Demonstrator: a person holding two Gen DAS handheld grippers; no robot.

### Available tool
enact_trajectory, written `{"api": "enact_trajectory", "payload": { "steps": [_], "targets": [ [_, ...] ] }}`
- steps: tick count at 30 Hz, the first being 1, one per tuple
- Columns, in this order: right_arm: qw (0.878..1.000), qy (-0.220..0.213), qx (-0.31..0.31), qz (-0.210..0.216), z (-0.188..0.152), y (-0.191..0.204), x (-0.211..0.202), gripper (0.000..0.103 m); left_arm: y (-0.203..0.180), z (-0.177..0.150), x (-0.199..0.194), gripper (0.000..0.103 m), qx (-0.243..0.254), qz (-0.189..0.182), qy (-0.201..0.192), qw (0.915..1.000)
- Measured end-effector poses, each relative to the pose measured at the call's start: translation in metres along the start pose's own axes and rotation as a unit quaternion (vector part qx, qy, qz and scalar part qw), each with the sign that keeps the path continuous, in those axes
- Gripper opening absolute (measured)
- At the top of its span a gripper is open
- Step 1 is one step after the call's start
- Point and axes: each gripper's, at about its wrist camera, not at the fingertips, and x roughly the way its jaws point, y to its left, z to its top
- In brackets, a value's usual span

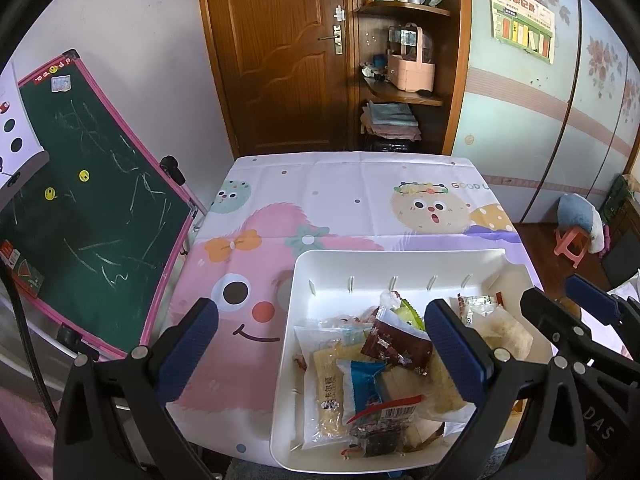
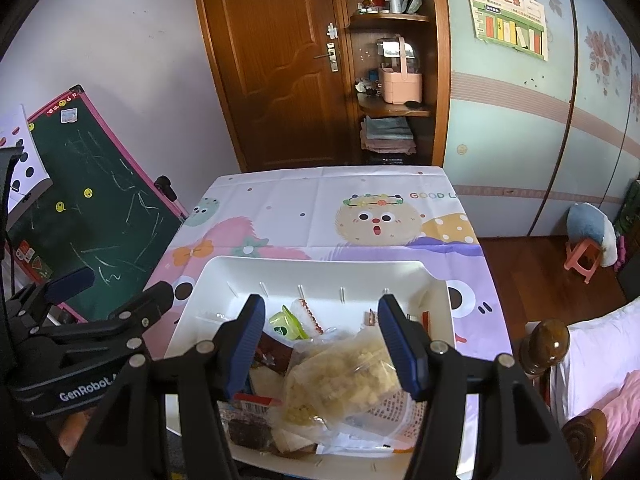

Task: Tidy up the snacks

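A white tray (image 1: 320,264) sits on the near part of the counter (image 1: 340,184), which is covered with a cartoon-print cloth (image 2: 360,200), and the snacks lie heaped in the tray's near half — none on the cloth itself. In the left wrist view the left gripper (image 1: 320,344) hangs above the tray's near left corner with its jaws wide apart and nothing between the pads; one finger is over the pink cartoon face, the other over the pile. Below it lie a dark brown wrapper (image 1: 400,350), a blue-and-white packet (image 1: 366,384), a long clear pack of pale sticks (image 1: 328,392) and a packet with a red barcode label (image 1: 394,410). The right gripper (image 2: 322,346) hangs over the middle of the pile, its jaws about half spread and closed on nothing; between the blue pads, and lower down, shows a clear bag of yellow puffed pieces (image 2: 344,384), with a small green packet (image 2: 286,324) further back in the tray. Whether the pads touch that bag cannot be told. A green chalkboard (image 1: 92,208) leans beside the counter on the left, and a wooden door (image 2: 276,64) stands behind it.
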Motion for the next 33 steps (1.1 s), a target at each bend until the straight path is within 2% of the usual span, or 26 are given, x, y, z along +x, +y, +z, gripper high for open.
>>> {"api": "enact_trajectory", "payload": {
  "steps": [33],
  "targets": [
    [1.000,-0.001,-0.001,-0.006,-0.0029,-0.0018,0.0009,0.059,0.0004,-0.0063,0.0060,0.103,-0.005,-0.003,0.009,0.9999]
  ]
}}
